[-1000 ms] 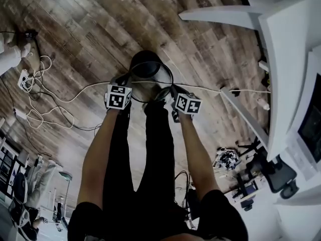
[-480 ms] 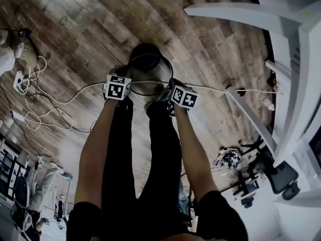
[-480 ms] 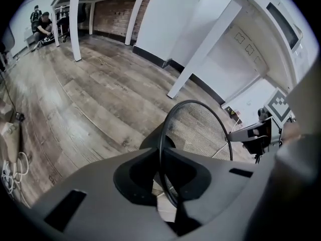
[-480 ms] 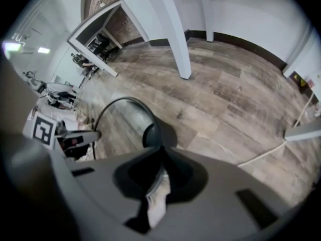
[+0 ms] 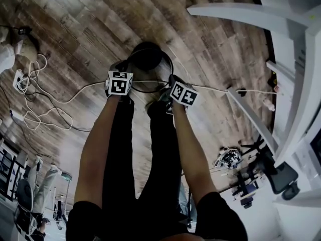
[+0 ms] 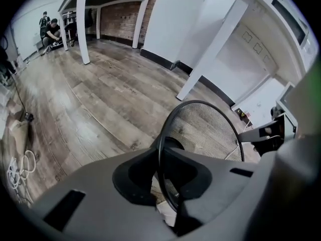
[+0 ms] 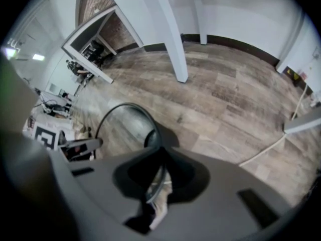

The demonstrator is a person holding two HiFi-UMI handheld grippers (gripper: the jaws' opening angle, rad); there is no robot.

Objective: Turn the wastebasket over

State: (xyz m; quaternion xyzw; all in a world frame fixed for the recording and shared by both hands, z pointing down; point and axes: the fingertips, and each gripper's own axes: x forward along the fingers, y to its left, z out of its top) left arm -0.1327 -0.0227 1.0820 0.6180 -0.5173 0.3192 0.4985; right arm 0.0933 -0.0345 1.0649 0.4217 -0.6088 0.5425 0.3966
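A black wire-mesh wastebasket (image 5: pixel 146 54) is in front of my legs over the wooden floor, its round rim (image 5: pixel 159 87) toward me and its dark bottom beyond. My left gripper (image 5: pixel 124 68) is shut on the rim's left side. My right gripper (image 5: pixel 168 83) is shut on its right side. In the left gripper view the thin rim (image 6: pixel 200 104) runs down between the jaws of the left gripper (image 6: pixel 165 185), and in the right gripper view the rim (image 7: pixel 123 107) does the same at the right gripper (image 7: pixel 154 185). Both pairs of jaws have just been opening slightly, with the rim still between them.
A white cable (image 5: pixel 75 92) crosses the floor under the basket. A power strip with tangled cables (image 5: pixel 22 79) lies at the left. White desk legs and panels (image 5: pixel 241 14) stand at the right, with an office chair (image 5: pixel 276 177) lower right.
Both grippers and the wastebasket have sunk toward the floor and shifted a little away from me. The grip on the rim looks the same.
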